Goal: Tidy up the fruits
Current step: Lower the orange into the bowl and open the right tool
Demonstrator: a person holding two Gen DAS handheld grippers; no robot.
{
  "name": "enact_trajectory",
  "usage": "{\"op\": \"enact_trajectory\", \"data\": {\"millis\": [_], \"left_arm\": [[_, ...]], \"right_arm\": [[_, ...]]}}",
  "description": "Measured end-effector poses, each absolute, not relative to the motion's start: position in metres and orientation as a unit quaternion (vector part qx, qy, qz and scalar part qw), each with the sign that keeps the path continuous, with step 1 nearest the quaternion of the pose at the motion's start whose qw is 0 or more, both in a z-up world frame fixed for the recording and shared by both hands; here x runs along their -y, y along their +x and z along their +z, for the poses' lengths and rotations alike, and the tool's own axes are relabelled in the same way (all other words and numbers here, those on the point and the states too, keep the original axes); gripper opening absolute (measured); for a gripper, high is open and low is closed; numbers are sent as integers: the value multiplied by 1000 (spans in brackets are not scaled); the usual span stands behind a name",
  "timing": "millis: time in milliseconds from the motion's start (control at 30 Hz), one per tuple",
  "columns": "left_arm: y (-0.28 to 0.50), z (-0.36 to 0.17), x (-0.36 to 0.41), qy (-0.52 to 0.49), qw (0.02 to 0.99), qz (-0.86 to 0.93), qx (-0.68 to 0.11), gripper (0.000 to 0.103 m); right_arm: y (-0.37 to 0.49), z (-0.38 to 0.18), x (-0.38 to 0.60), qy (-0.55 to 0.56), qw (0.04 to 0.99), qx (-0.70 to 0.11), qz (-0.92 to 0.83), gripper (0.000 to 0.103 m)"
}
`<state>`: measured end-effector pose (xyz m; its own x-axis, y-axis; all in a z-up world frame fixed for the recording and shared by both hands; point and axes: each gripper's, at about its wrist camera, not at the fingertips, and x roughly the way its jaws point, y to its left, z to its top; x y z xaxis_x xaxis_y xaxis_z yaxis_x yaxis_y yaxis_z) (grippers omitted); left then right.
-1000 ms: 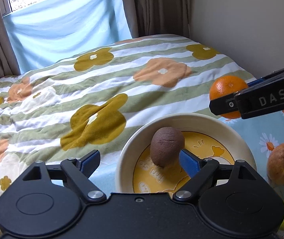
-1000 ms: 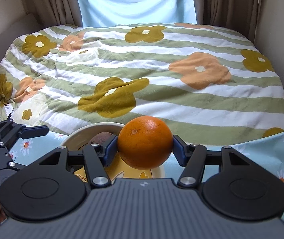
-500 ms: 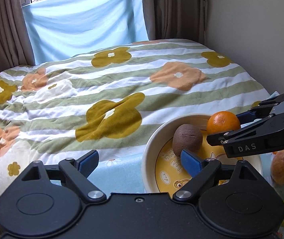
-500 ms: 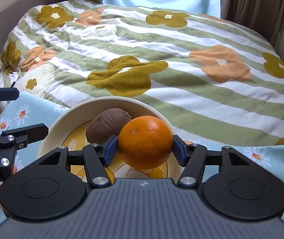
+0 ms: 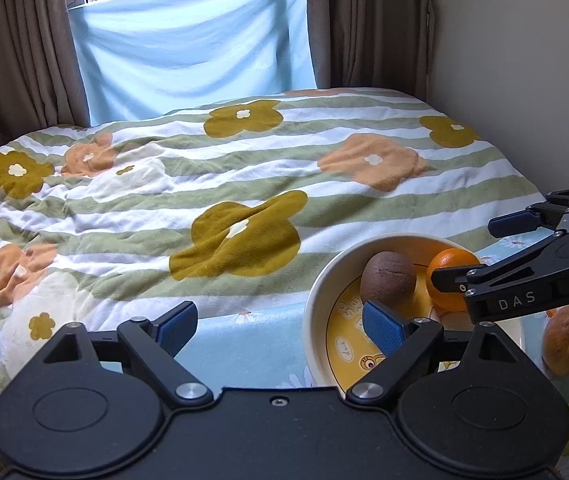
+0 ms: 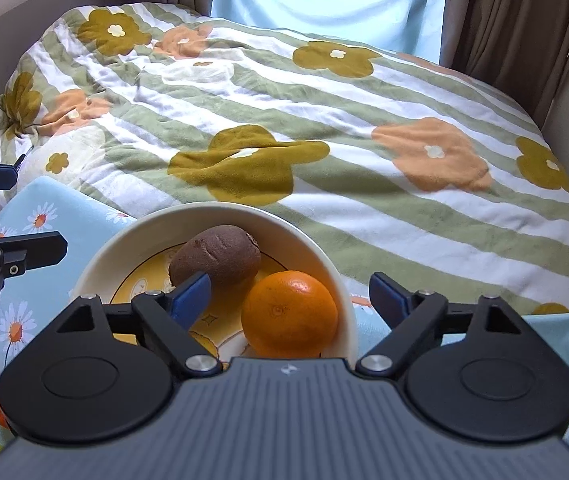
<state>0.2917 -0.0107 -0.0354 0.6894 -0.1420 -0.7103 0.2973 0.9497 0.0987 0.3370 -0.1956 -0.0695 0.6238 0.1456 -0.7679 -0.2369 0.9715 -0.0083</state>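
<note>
right wrist view | right gripper (image 6: 290, 298) jaws wide, empty | orange (image 6: 289, 313) against bowl (image 6: 324, 264) right rim, kiwi (image 6: 215, 258) far-left | left gripper (image 5: 278, 322) wide, empty

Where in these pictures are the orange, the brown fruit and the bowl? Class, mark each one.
orange (image 6: 289, 313): right wrist view, middle of its peel.
brown fruit (image 6: 215, 260): right wrist view, middle of its skin.
bowl (image 6: 326, 268): right wrist view, on its cream rim.

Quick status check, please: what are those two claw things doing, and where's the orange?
Both grippers open: left, right. Orange in bowl beside kiwi. Nothing in the way.
</note>
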Motion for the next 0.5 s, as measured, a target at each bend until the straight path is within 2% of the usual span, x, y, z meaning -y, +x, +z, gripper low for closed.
{"op": "enact_trajectory", "data": {"millis": [500], "left_arm": [[216, 36, 19, 77, 940, -73, -323, 94]], "right_arm": [[261, 5, 224, -28, 916, -383, 116, 102]]}}
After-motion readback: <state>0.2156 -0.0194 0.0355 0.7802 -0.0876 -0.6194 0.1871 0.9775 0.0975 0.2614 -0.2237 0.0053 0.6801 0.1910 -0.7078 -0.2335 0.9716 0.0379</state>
